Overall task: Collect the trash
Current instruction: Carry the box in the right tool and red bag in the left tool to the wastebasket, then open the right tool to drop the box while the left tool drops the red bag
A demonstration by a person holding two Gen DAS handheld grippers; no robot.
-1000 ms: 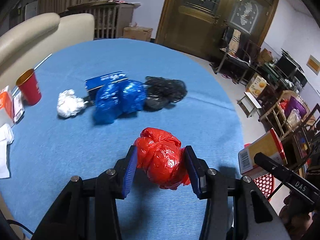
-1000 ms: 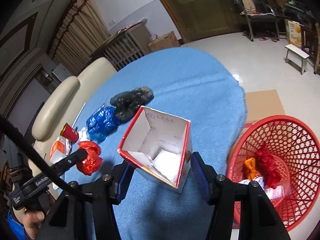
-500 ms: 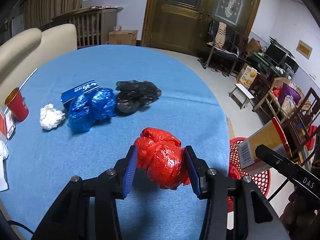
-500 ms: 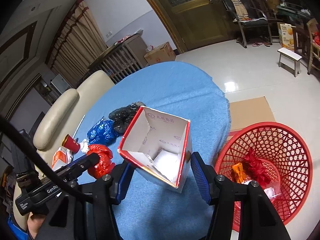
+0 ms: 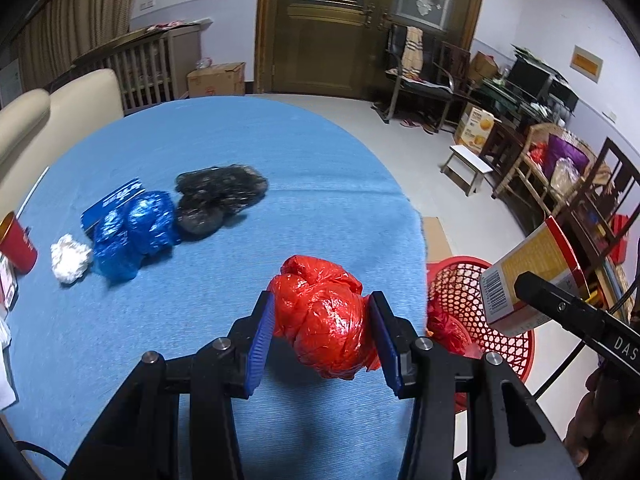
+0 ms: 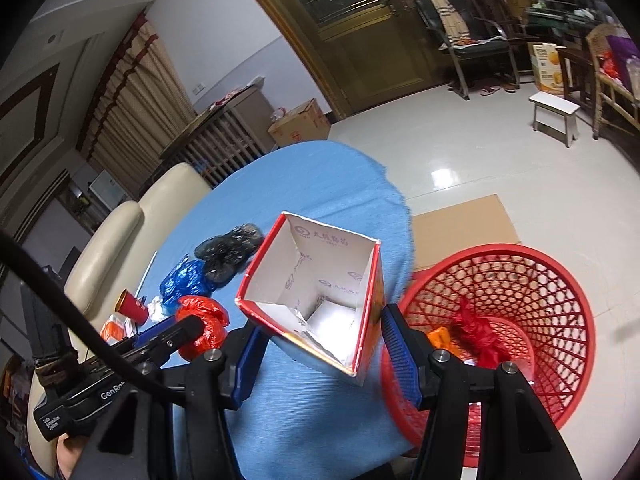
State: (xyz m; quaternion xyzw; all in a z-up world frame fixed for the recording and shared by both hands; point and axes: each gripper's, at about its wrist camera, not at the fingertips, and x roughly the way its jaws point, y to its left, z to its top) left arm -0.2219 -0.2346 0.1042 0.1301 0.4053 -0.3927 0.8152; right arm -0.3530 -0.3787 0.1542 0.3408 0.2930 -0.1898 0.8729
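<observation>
My left gripper (image 5: 322, 322) is shut on a crumpled red plastic bag (image 5: 324, 328) and holds it above the blue table near its right edge. My right gripper (image 6: 320, 344) is shut on an open red and white carton (image 6: 316, 296), held over the table edge beside a red mesh basket (image 6: 536, 280) on the floor. The basket (image 5: 460, 280) holds red and orange trash. The carton (image 5: 532, 280) also shows at the right of the left wrist view. The red bag (image 6: 202, 320) also shows in the right wrist view.
On the blue table (image 5: 240, 152) lie a blue bag (image 5: 132, 232), a black bag (image 5: 216, 196), a white paper wad (image 5: 70, 258), a blue box (image 5: 112, 202) and a red cup (image 5: 16, 240). A cream sofa (image 6: 116, 240) stands behind. Flat cardboard (image 6: 460, 220) lies on the floor.
Both grippers have lifted and moved right towards the basket with their loads. The basket now shows more fully in both views.
</observation>
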